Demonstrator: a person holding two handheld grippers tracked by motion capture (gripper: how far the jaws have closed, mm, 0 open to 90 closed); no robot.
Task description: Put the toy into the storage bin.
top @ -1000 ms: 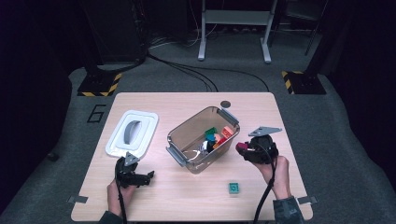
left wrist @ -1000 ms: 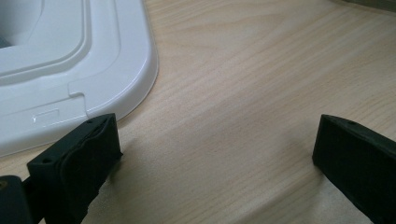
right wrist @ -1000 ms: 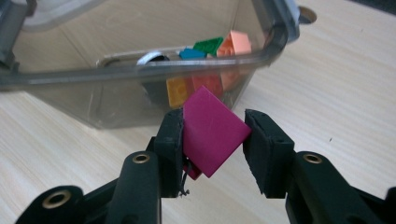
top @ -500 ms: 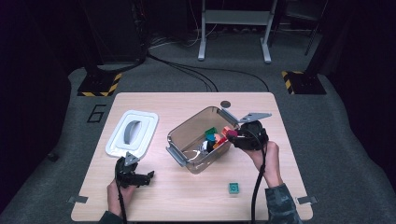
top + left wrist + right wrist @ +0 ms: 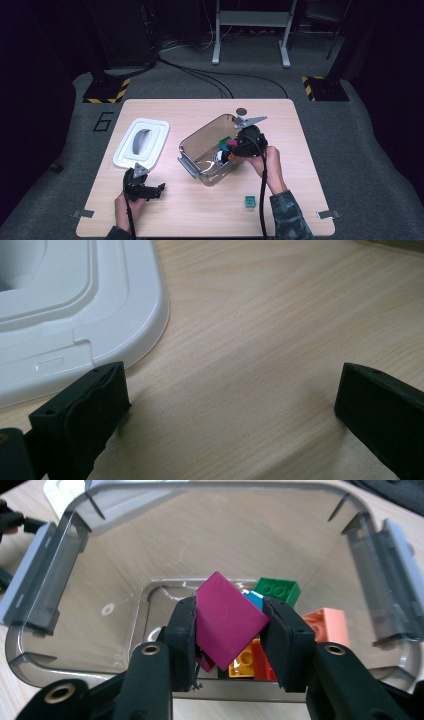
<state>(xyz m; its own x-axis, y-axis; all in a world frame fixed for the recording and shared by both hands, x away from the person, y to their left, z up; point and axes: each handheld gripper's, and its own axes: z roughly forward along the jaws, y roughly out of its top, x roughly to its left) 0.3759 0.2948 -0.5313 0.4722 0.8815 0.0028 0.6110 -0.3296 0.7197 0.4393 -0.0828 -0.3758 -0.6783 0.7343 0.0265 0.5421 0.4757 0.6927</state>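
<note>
Your right gripper [image 5: 227, 630] pinches a magenta brick [image 5: 227, 622] between its pads, tilted on a corner, held above the open mouth of the clear bin [image 5: 192, 150]. A second ago that gripper sat out over bare table to the right of the bin; it has since travelled left and now hangs over the bin's right end in the high view [image 5: 239, 145]. The brick has gone from outside the bin to directly above its contents.

Below the held brick, the right gripper view shows a green brick [image 5: 278, 589], a salmon brick [image 5: 327, 625], a sliver of blue brick [image 5: 255, 599], and yellow and red bricks [image 5: 252, 661] lying on the bin floor. So the work reads as gathering bricks into the bin, and this one looks ready to drop: spreading the jaws here should land it on the pile, well inside the walls.

Your left gripper [image 5: 225, 405] has not shifted. Its jaws stand spread wide with only wood between them, resting low on the table [image 5: 300, 130] just beside the near corner of the white lid [image 5: 70, 315].

One small teal brick [image 5: 249, 201] lies alone on the table near your right forearm, well apart from the bin. That is probably the next pick. The lid is off, set aside left of the bin.
</note>
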